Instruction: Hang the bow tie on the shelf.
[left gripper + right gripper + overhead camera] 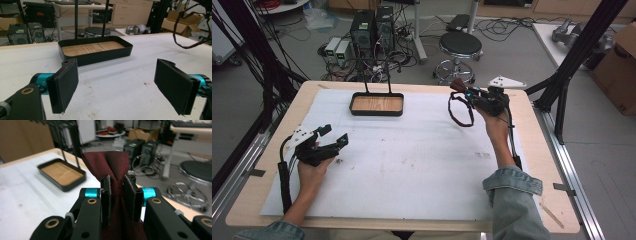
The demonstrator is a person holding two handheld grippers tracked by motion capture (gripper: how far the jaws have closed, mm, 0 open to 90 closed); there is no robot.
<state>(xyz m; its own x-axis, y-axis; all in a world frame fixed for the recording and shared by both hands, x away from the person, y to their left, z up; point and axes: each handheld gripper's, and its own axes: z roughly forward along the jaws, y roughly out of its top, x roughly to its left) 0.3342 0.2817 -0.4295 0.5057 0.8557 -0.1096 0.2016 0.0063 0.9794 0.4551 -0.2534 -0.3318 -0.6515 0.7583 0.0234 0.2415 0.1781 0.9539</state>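
Note:
My right gripper (465,92) is lifted over the table's far right and is shut on a dark red cloth pouch (110,163). The pouch's fabric is pinched between the black pads (105,192), and its dark cord (460,111) dangles in a loop below the gripper. That cord (186,30) also hangs at the upper right of the left gripper view. My left gripper (334,136) rests low at the table's left, open, nothing between its pads (64,83). A black tray with a wooden floor (377,104) stands at the far middle of the table, ahead of the left gripper.
The table is covered by a white sheet (412,160) with light wood edges. Two black posts (364,80) rise behind the tray. Beyond the table stand a round stool (459,47), computer boxes (372,27) and cables on the floor.

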